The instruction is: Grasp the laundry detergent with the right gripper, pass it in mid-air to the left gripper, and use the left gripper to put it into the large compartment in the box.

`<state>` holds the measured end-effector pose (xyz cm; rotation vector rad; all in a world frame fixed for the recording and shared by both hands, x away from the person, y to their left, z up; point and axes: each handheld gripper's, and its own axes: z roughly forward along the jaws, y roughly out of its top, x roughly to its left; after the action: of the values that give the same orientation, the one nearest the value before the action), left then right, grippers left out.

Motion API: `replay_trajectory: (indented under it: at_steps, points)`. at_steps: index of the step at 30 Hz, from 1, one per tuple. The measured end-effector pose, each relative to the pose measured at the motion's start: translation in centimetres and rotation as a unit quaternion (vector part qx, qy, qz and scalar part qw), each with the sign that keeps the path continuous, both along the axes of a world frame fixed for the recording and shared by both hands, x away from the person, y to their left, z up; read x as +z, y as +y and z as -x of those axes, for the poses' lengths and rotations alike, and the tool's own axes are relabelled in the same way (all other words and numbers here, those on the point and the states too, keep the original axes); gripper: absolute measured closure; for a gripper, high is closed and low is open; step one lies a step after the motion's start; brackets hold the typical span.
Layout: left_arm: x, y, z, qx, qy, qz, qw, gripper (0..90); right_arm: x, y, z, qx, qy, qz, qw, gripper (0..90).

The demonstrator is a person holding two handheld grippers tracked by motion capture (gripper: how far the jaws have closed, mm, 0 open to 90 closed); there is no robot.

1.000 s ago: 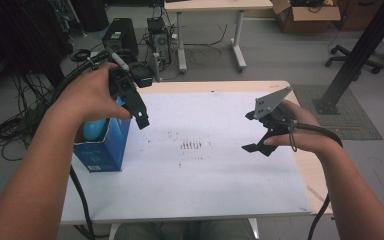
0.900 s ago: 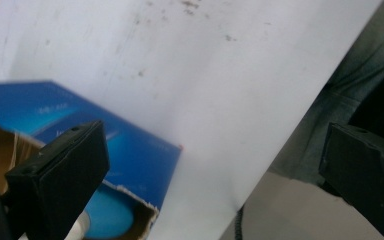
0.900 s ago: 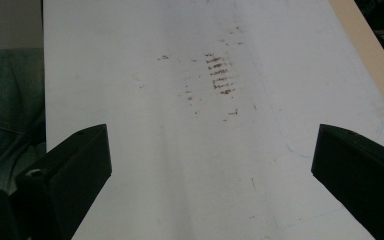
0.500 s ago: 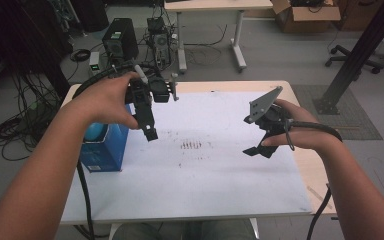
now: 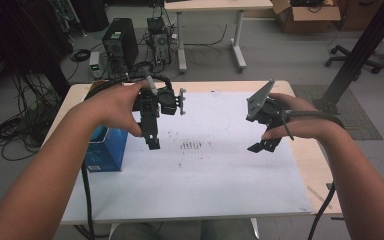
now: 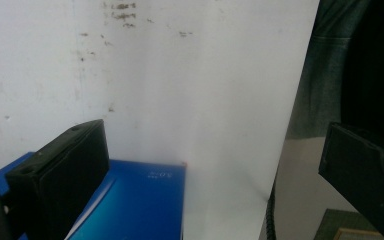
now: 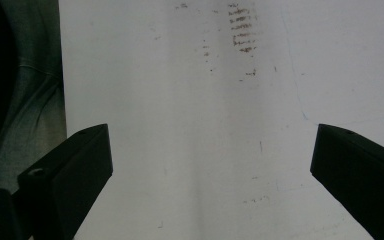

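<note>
— What's nearest the left gripper point(image 5: 152, 137)?

— A blue box point(image 5: 102, 150), just beside and below its fingers point(image 6: 65, 175), at the worktop's point(image 5: 280, 197) left edge. The fingers are spread wide, empty.

— And the right gripper point(image 5: 262, 145)?

— Released too, fingers point(image 7: 70, 175) far apart, hanging over the white sheet point(image 5: 205, 185) with nothing between them.

— Beyond them?

— Brown smudges point(image 5: 192, 146) on the sheet between the two grippers.

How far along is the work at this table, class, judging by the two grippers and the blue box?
Nothing looks done yet: the blue box sits at the white sheet's left edge, ungripped. In hand: nothing; the left gripper and right gripper hang open above the sheet. Everything is left, whatever the job is.
</note>
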<state>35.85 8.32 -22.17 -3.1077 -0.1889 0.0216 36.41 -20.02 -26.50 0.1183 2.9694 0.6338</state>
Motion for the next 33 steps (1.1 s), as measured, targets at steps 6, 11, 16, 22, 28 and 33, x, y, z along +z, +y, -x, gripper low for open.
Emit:
replay_trajectory:
  at_steps: [6, 11, 16, 22, 28, 33]
  points:
    - [-0.4, -0.7, -0.9, -0.008, 0.008, 0.003, 0.9999, 0.2, -0.7, 0.3, -0.5, 0.008, 0.013, 0.022, 0.9996, 3.6]
    - [-0.6, -1.0, -1.2, -0.008, 0.005, 0.0, 1.0, 0.2, -0.8, 0.2, -0.7, 0.008, 0.016, 0.027, 0.9995, 3.9]
    - [-0.6, -1.0, -1.2, -0.008, 0.004, -0.003, 1.0, 0.2, -0.4, 0.0, -0.7, 0.007, 0.012, 0.024, 0.9996, 3.8]
    - [-0.4, -0.8, -1.3, -0.003, 0.002, 0.0, 1.0, 0.2, -0.2, 0.1, -0.8, 0.009, 0.011, 0.023, 0.9996, 3.8]
    - [-0.4, -0.7, -1.4, -0.002, 0.002, -0.001, 1.0, 0.2, -0.4, 0.2, -1.0, 0.01, 0.012, 0.021, 0.9996, 3.7]
    - [-0.5, -0.7, -1.5, -0.003, 0.005, -0.002, 1.0, 0.2, -0.5, 0.3, -1.2, 0.01, 0.013, 0.02, 0.9997, 3.7]
